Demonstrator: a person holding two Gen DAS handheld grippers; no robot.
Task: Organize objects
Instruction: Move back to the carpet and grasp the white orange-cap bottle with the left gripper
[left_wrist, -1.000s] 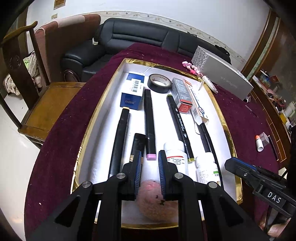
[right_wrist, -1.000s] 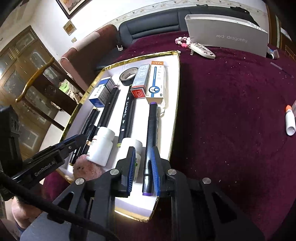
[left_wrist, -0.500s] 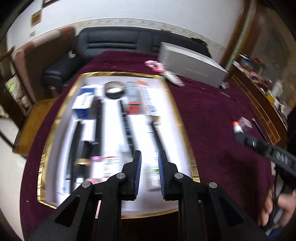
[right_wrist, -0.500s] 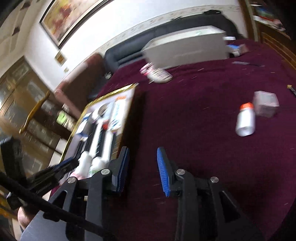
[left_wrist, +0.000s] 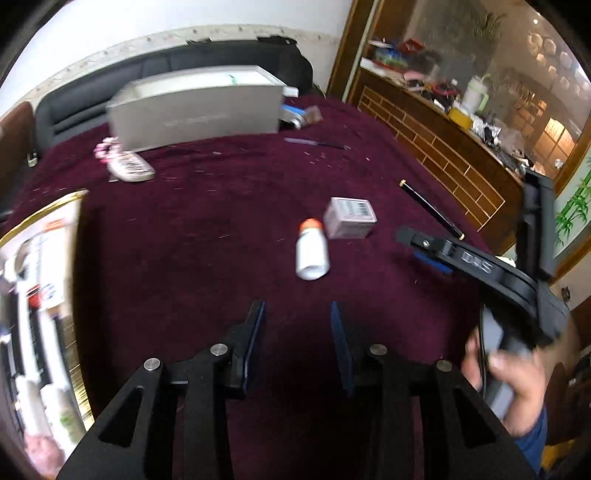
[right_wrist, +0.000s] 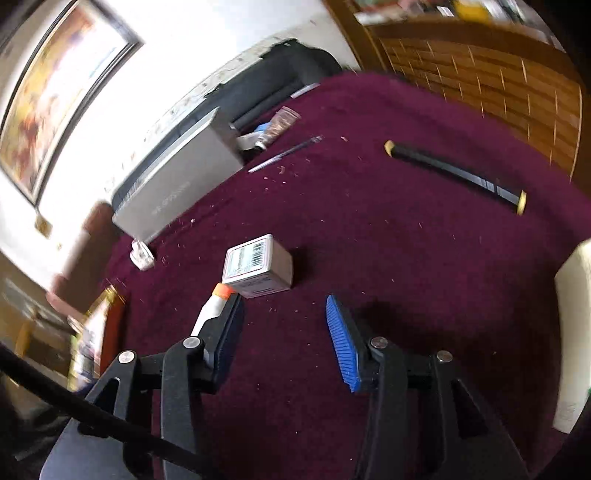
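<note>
Both of your tools have swung away from the gold-rimmed tray (left_wrist: 75, 258) since a second ago, and now face the bare right part of the desk (left_wrist: 221, 229). Your left tool (left_wrist: 297, 347) has just been opening; its jaws stand narrowly apart with nothing between them. Your right tool (right_wrist: 284, 339) has also just been opening, its jaws moderately wide and empty.

One white bottle with an orange cap (left_wrist: 312, 251) lies on its side ahead of the left tool, touching or just beside one small pale box with a barcode (left_wrist: 349, 218). In the right wrist view your left finger hides most of the bottle. One black pen with gold ends (right_wrist: 454, 177) lies well apart, toward the far right edge.

The tray is cut off at the left edge and blurred, so its contents cannot be counted. Farther back stand one long grey box (left_wrist: 195, 107), a thin pen (left_wrist: 317, 143) and a pale oval item (left_wrist: 129, 170) that is hard to make out.

A dark red cloth with pale specks covers the desk. Behind it are a black sofa (left_wrist: 166, 62), a framed painting (right_wrist: 55, 99) and wooden cabinets (left_wrist: 443, 147).
</note>
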